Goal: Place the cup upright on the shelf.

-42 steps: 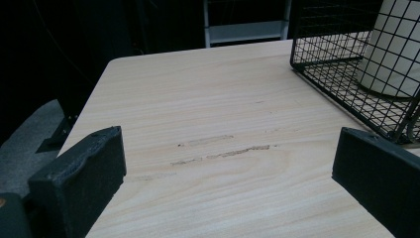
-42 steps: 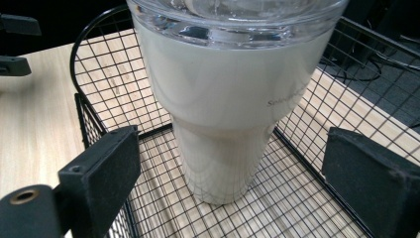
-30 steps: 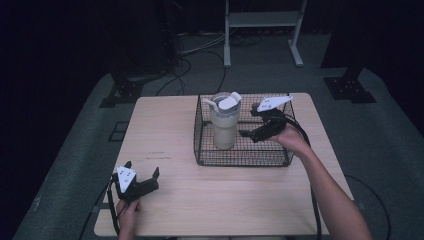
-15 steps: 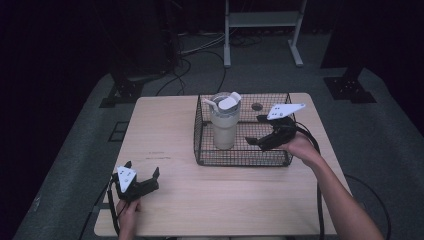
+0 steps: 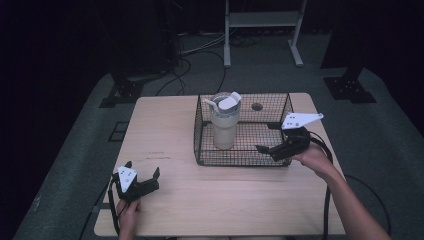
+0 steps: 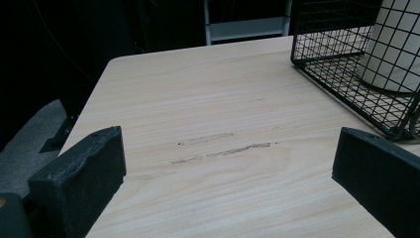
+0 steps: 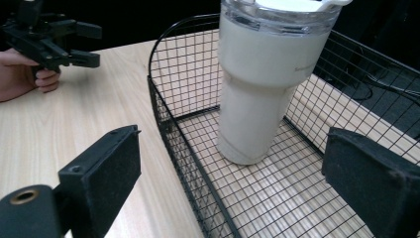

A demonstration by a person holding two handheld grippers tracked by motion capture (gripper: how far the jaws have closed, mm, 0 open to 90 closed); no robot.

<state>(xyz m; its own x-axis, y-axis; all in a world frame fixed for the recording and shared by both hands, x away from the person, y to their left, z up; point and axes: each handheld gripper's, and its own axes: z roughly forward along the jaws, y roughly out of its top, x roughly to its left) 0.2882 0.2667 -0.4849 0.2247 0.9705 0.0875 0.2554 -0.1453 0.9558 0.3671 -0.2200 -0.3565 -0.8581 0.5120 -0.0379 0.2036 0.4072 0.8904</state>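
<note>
A: Both sets of jaws stand spread, gripping nothing: the right gripper at the near right corner of the wire basket, the left gripper idle near the table edge.

B: And the tumbler?

A: Upright inside the basket, left side. If the basket's next, I'd straddle one rim wire squarely before closing.
</note>
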